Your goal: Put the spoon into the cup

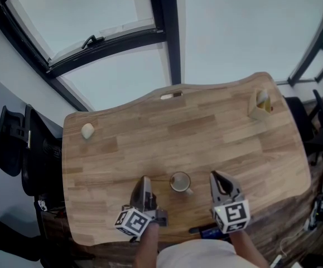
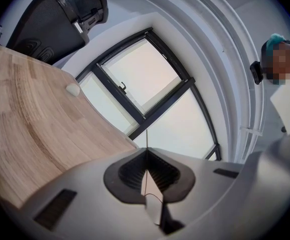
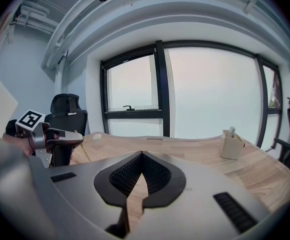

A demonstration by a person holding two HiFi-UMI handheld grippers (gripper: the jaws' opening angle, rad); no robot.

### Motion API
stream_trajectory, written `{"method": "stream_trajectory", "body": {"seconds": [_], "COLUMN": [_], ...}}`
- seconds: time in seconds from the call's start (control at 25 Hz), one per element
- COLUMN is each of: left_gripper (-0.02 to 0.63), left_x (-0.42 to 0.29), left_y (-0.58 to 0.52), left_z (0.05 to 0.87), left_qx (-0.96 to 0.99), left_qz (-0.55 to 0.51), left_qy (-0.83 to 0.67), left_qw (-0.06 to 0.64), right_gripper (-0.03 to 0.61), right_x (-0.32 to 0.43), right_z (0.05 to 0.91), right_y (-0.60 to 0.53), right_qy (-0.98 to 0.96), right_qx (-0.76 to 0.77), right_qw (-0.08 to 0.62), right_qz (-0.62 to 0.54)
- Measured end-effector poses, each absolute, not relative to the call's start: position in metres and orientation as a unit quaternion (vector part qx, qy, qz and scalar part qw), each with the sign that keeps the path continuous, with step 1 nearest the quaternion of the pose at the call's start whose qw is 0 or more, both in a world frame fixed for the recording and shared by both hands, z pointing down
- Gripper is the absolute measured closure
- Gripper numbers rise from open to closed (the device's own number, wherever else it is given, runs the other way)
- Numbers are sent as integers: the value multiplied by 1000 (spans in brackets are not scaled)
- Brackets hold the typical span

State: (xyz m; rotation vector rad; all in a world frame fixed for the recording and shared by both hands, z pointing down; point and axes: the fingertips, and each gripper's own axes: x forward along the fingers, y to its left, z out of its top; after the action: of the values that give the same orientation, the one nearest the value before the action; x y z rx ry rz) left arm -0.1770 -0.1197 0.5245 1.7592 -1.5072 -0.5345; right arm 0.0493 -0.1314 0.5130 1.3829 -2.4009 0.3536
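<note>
A small pale cup [image 1: 180,182] stands near the wooden table's [image 1: 206,133] front edge, between my two grippers. My left gripper [image 1: 145,178] is just left of the cup, rolled on its side and shut on the spoon's thin handle [image 1: 162,180], which reaches across to the cup's rim. In the left gripper view the handle [image 2: 146,139] sticks out as a thin line from the closed jaws [image 2: 146,151]. The right gripper view shows the left gripper [image 3: 79,139] with the thin spoon [image 3: 86,153] slanting down from it. My right gripper [image 1: 213,175] [image 3: 141,155] hovers right of the cup, shut and empty.
A beige holder [image 1: 260,106] [image 3: 231,145] stands at the table's far right corner. A small pale lump [image 1: 87,130] [image 2: 72,89] lies at the far left. A black office chair [image 1: 16,149] stands left of the table. Windows lie beyond the far edge.
</note>
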Motion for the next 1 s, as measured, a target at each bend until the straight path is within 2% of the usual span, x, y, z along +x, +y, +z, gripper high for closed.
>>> {"method": "stream_trajectory", "body": {"seconds": [1.0], "left_gripper": [612], "left_x": [-168], "left_y": [-121], "left_z": [534], "left_qx": [701], "left_qz": [-183], "left_qy": [-583], "left_qw": [368], "right_gripper": [581], "right_x": [47], "right_z": [525], "right_y": [-136], "right_qy": [-847], "right_qx": [483], "right_qw": [179], "right_qz": [132]}}
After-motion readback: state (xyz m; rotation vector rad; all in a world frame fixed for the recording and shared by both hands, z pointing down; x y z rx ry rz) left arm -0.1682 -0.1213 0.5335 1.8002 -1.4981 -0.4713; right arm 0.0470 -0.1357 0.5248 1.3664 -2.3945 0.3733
